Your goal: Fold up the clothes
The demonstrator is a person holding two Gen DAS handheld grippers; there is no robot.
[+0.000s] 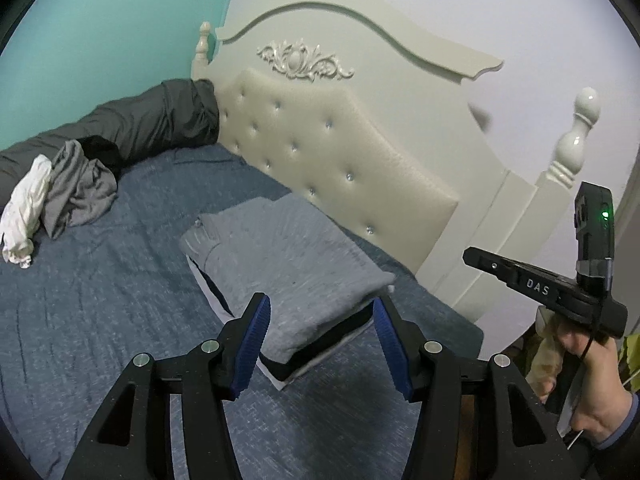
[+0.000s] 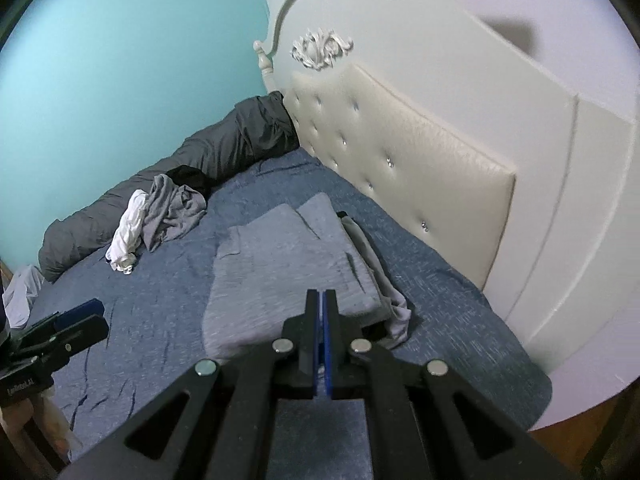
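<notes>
Bed (image 1: pixel 100 300): blue cover, beside headboard (image 1: pixel 340 148).
Folded stack (image 1: pixel 288 256): near headboard, likely finished.
Crumpled clothes (image 1: pixel 60 196): far from headboard, awaiting folding.
Left gripper (image 1: pixel 320 344): wide open, empty.
Right gripper (image 2: pixel 322 320): closed, empty.

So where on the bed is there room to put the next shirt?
The blanket is bare between the folded stack and the crumpled pile, and also nearer than the pile. It is crowded along the dark roll and tight between stack and headboard.

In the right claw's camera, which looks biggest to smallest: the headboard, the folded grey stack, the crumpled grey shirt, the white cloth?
1. Headboard
2. Folded grey stack, though it lies nearer the camera
3. Crumpled grey shirt
4. White cloth
</notes>
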